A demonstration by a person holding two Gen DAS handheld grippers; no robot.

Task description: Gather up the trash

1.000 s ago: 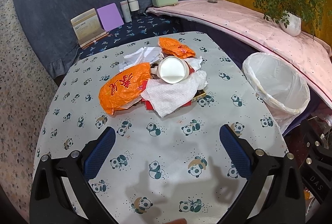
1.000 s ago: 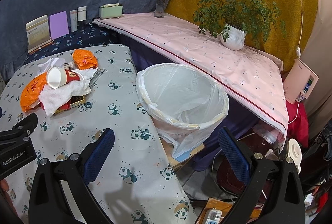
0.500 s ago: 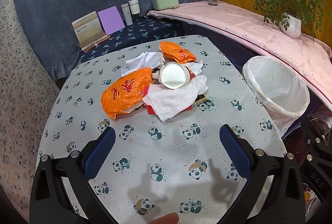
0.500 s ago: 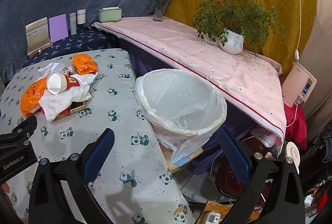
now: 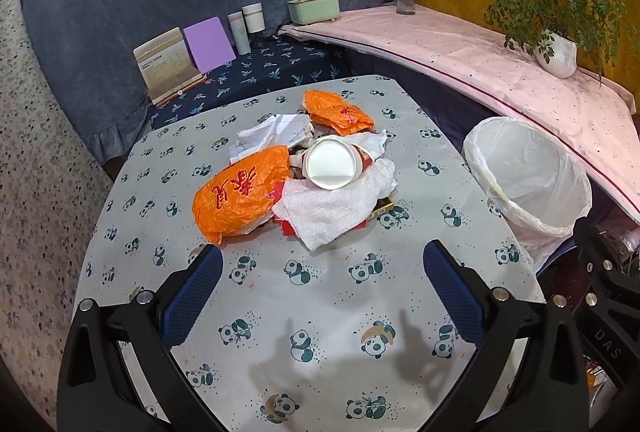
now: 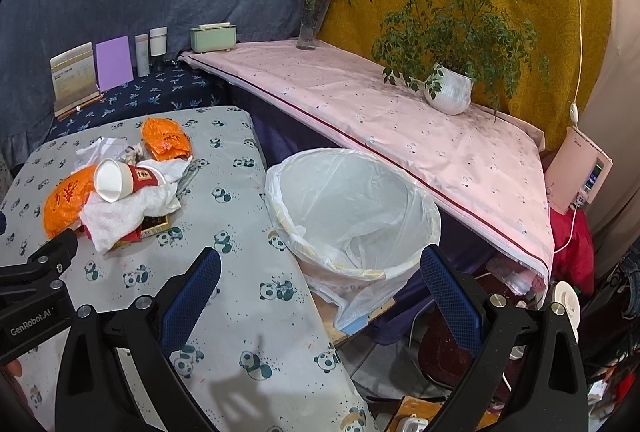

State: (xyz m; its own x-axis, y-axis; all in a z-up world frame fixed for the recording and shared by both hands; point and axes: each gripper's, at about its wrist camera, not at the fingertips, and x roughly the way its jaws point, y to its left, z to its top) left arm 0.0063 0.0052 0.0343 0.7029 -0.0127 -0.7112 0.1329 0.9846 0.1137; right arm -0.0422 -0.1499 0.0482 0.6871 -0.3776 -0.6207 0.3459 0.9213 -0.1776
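1. The left gripper [image 5: 322,272] is held above the panda-print counter [image 5: 320,312], jaws spread wide with nothing between them.
2. The right gripper [image 6: 320,272] is also wide open and empty, hung over the counter's right edge with the trash bin [image 6: 352,216] straight ahead at 12 o'clock.
3. In the left wrist view, the trash pile sits at 12 o'clock from the left gripper, well apart from the blue pads [image 5: 192,296].
4. A paper cup [image 5: 332,163] is seen lying on its side on top of the pile, open mouth facing the camera, resting on a crumpled white paper towel [image 5: 332,207].
5. A big orange plastic bag [image 5: 240,195] is touching the towel at its 9 o'clock; a smaller orange bag [image 5: 336,111] lies at the pile's 12 o'clock, with crumpled white paper [image 5: 268,135] at about 11.
6. Something flat and red is partly visible under the towel, can't be identified properly.
7. The bin, lined with a white bag, is found off the counter at 3 o'clock from the pile, just beside the counter edge. Only the liner is seen inside.
8. A potted plant [image 6: 448,87] and a flower vase [image 6: 310,23] are set on the pink-covered shelf [image 6: 360,103] behind the bin.
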